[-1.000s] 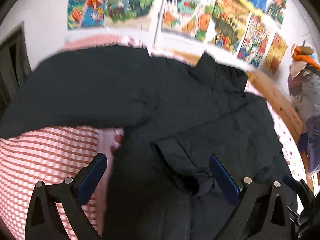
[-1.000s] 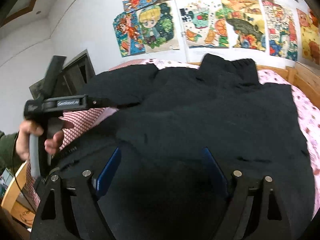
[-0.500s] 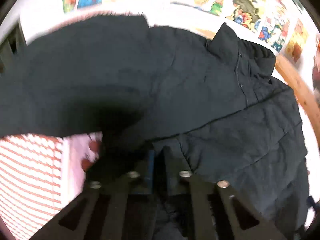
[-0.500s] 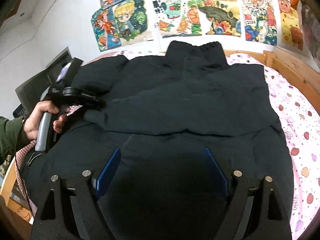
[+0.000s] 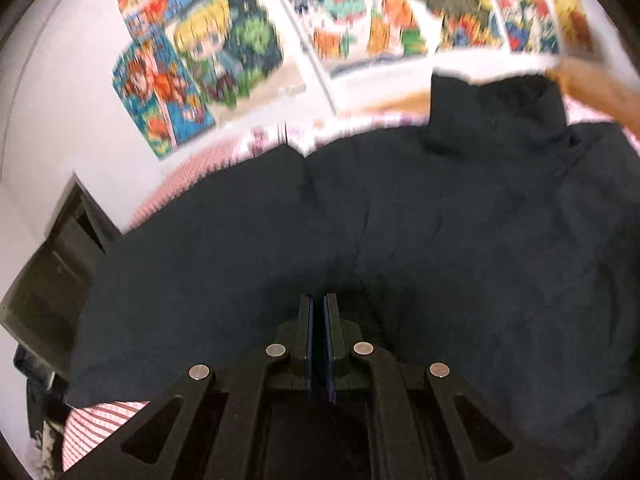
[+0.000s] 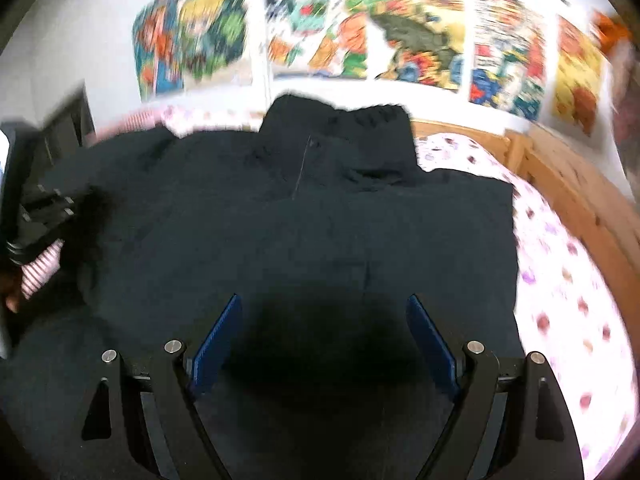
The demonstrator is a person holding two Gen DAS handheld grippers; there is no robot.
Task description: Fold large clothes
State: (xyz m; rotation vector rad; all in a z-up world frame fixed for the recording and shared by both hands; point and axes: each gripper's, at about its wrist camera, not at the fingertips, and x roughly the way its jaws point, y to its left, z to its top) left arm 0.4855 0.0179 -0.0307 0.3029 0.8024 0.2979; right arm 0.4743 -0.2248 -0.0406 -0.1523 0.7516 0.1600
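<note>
Bed (image 6: pixel 568 184) with a wooden frame, covered at the right by a white sheet (image 6: pixel 560 288) with pink spots, at the left by a red-and-white striped cloth (image 5: pixel 100 420). Spread flat across it a dark jacket (image 6: pixel 320 248), collar toward the wall, covering most of the sheet and reaching onto the striped cloth.

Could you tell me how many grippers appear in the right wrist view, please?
2. The right gripper stands open at bottom centre, above the black padded jacket. The left gripper shows partly at the left edge, blurred; nothing more is visible.
</note>
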